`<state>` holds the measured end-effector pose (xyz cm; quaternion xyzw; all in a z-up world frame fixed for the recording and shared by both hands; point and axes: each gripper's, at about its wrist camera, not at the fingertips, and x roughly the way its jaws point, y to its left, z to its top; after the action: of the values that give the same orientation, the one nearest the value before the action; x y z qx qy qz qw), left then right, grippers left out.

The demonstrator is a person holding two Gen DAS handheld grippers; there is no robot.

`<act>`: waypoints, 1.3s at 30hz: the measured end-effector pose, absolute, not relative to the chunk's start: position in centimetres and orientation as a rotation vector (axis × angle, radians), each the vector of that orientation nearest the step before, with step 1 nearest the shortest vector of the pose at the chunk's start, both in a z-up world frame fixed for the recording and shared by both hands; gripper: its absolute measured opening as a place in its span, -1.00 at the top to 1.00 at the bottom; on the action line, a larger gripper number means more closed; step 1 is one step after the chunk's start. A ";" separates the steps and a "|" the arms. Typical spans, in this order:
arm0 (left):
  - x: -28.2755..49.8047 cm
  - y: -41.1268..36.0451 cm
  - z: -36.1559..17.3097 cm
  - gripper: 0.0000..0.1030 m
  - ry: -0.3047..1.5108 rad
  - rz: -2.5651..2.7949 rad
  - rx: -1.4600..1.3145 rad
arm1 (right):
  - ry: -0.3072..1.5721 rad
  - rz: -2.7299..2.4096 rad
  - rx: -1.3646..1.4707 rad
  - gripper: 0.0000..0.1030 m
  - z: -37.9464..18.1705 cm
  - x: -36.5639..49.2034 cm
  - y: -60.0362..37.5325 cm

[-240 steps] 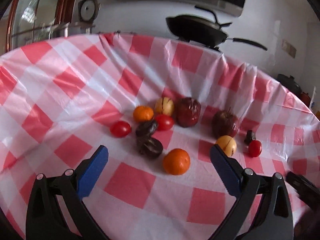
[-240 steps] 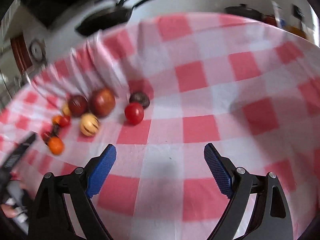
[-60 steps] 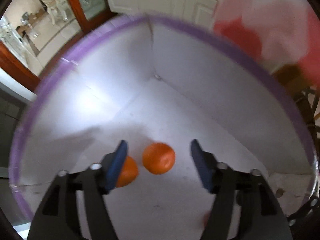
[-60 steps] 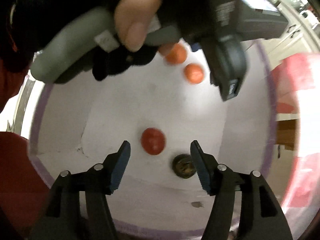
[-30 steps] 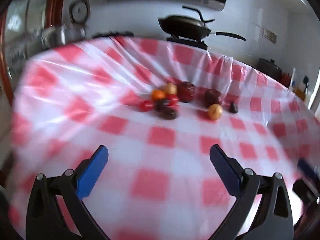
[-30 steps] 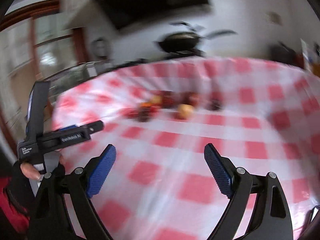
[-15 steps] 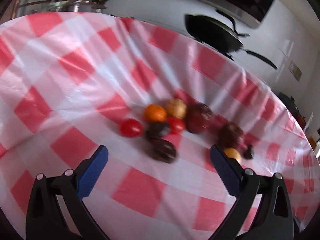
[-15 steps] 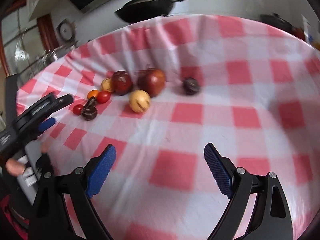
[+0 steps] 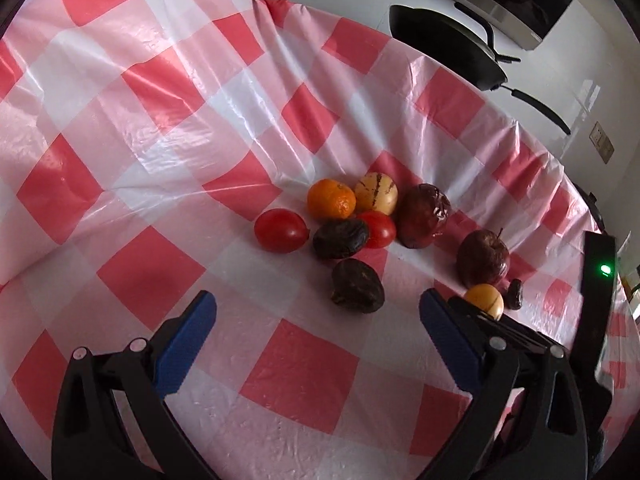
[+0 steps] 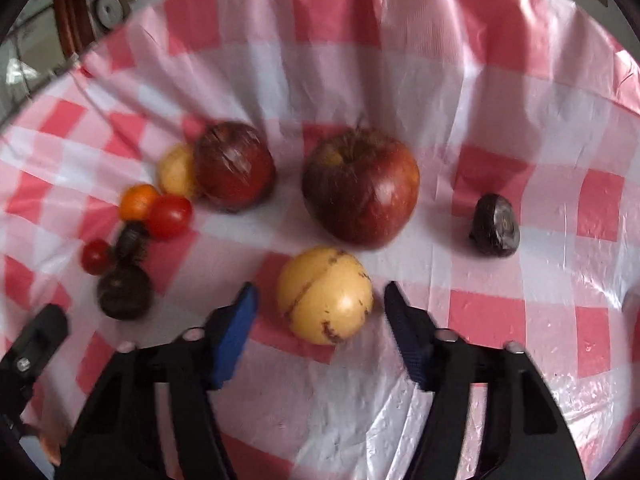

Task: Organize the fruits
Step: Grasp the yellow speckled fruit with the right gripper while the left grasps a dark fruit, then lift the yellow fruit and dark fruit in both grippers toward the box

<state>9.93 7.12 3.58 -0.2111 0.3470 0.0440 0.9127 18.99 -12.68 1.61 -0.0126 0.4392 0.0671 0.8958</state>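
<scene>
Fruits lie on a red-and-white checked tablecloth (image 9: 152, 280). My right gripper (image 10: 320, 312) is open with its jaws either side of a yellow striped fruit (image 10: 325, 295), not touching it. Behind it sit a red apple (image 10: 361, 187), a second dark red apple (image 10: 233, 166) and a dark passion fruit (image 10: 495, 225). My left gripper (image 9: 316, 320) is open and empty, just short of a dark wrinkled fruit (image 9: 357, 286). Beyond it lie a red tomato (image 9: 281, 230), an orange (image 9: 331, 199), another dark fruit (image 9: 340, 238) and a yellow fruit (image 9: 376, 193). The right gripper's body (image 9: 520, 336) shows at the right.
A black wok (image 9: 448, 48) stands on the counter behind the table. The cloth hangs in folds over the table's far edge (image 9: 520, 128). The left gripper's body (image 10: 32, 344) shows at the lower left of the right wrist view.
Both grippers have moved in close to the fruits. The right gripper now straddles the yellow striped fruit with its jaws partly narrowed. The left gripper has neared the dark wrinkled fruit.
</scene>
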 end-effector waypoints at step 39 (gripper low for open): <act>6.1 0.9 5.8 0.20 0.680 -0.043 -0.171 | 0.838 0.248 0.420 0.17 1.2 17.0 -19.7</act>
<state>6.14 0.87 5.76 -0.0837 0.3331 -0.0210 0.9390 17.00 -19.70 1.17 0.2019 0.4027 0.1194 0.8848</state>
